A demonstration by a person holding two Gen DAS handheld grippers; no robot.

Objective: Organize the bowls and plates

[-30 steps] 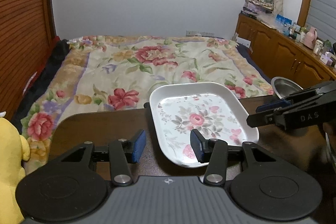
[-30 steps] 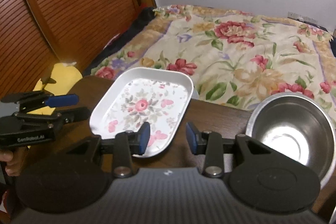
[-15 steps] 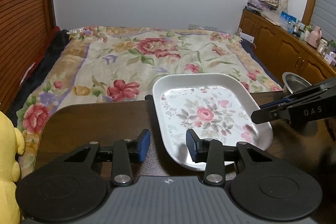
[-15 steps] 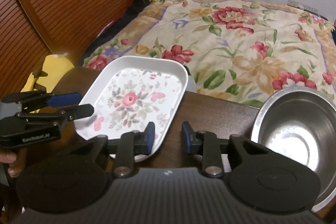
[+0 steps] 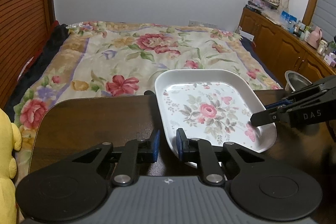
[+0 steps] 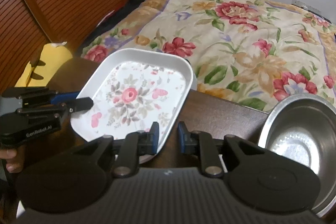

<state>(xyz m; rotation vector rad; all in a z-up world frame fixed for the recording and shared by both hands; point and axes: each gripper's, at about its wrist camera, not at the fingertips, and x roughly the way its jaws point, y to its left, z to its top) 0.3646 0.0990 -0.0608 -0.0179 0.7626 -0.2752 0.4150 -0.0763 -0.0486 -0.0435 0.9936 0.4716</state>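
Observation:
A white rectangular plate (image 5: 210,110) (image 6: 130,98) with a pink rose print lies on the dark wooden table (image 5: 94,119), its far edge past the table's edge. My left gripper (image 5: 168,146) (image 6: 83,99) straddles the rim at the plate's left near corner. Its jaws are closing, and a sliver of table still shows beside the outer pad. My right gripper (image 6: 168,133) (image 5: 260,113) straddles the rim on the opposite side. Its jaws are closing too, with a small gap outside the rim. A steel bowl (image 6: 298,135) (image 5: 296,80) stands empty to the right.
A bed with a floral cover (image 5: 147,51) lies just beyond the table. A yellow plush toy (image 5: 8,150) sits at the table's left end. Brown slatted doors stand on the left, and a wooden cabinet (image 5: 283,49) crowded with small items runs along the right wall.
Both pairs of jaws have narrowed around the plate's rim. The right gripper has come in lower and closer to the plate's edge. Plate and bowl have stayed put.

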